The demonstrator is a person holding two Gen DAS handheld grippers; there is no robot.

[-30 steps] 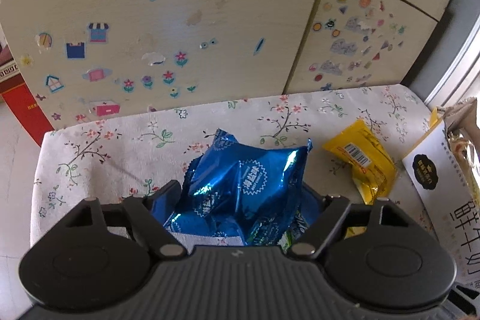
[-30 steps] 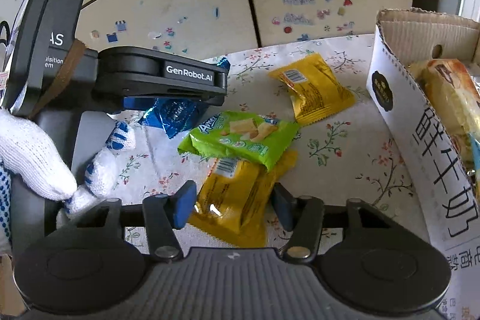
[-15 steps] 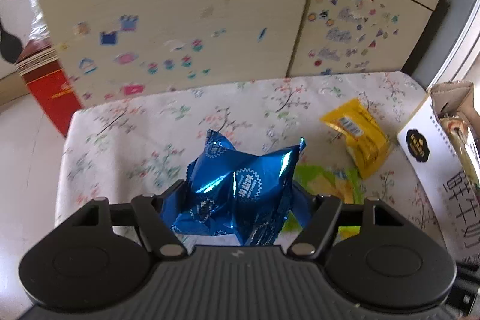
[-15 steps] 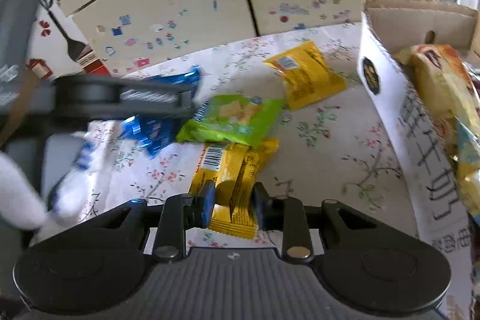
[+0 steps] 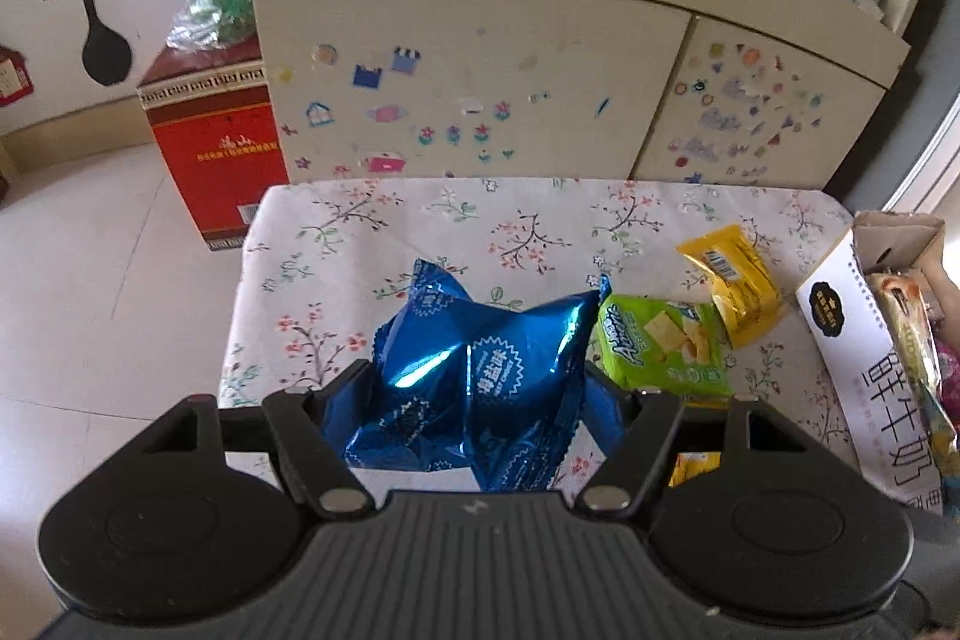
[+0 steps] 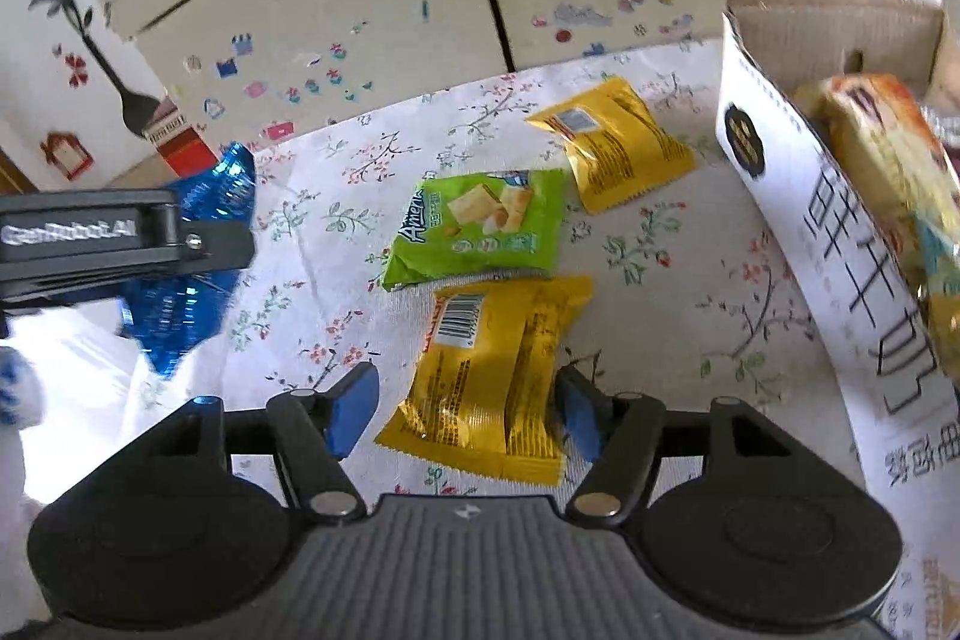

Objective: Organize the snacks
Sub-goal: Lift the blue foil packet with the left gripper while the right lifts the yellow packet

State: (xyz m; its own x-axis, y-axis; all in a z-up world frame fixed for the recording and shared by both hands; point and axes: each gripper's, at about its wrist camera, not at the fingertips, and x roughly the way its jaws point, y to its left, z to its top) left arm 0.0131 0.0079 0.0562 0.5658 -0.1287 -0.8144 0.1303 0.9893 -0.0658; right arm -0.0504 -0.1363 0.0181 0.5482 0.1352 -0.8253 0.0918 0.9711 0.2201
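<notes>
**A:** so where's everything at? the left gripper (image 5: 474, 400) is pinching the crinkly blue foil snack bag (image 5: 480, 376), held up off the floral tablecloth (image 5: 336, 244).

**B:** yep. the right gripper (image 6: 468, 406) is opening up; the yellow plastic snack packet (image 6: 492, 370) lies flat between its blue pads (image 6: 354, 406), not squeezed.

**A:** and the rest?

**B:** a green cracker packet (image 6: 480, 226) is touching that yellow one, another small yellow packet (image 6: 612, 142) sits just beside it, and the white cardboard box (image 6: 798, 196) on the right holds more snacks.
</notes>
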